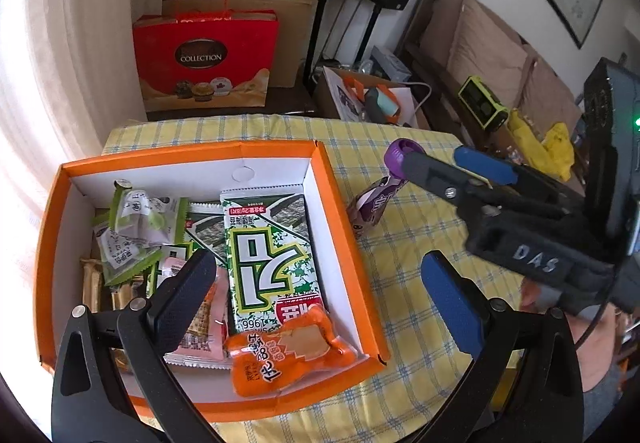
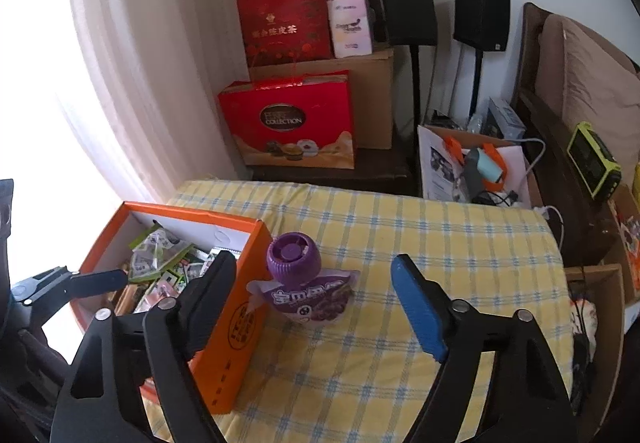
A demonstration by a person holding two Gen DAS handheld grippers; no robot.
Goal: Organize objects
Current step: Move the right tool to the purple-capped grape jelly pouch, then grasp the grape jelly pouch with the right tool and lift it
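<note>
While right gripper (image 2: 316,307) stands wide, nothing clamped, purple pouch (image 2: 306,283) lies on checked cloth (image 2: 440,243) between its fingers, toward black one, just beside orange box (image 2: 236,327) wall.
Risk: black finger snags box wall on closing; round cap slips from pads; pouch tips.
Left gripper (image 1: 316,295) wide, empty, above box, snack packets (image 1: 272,243) below.

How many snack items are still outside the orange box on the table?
1: a purple spouted pouch lies on the checked tablecloth just right of the orange box, between the open right gripper fingers. More could be hidden behind the box.
</note>
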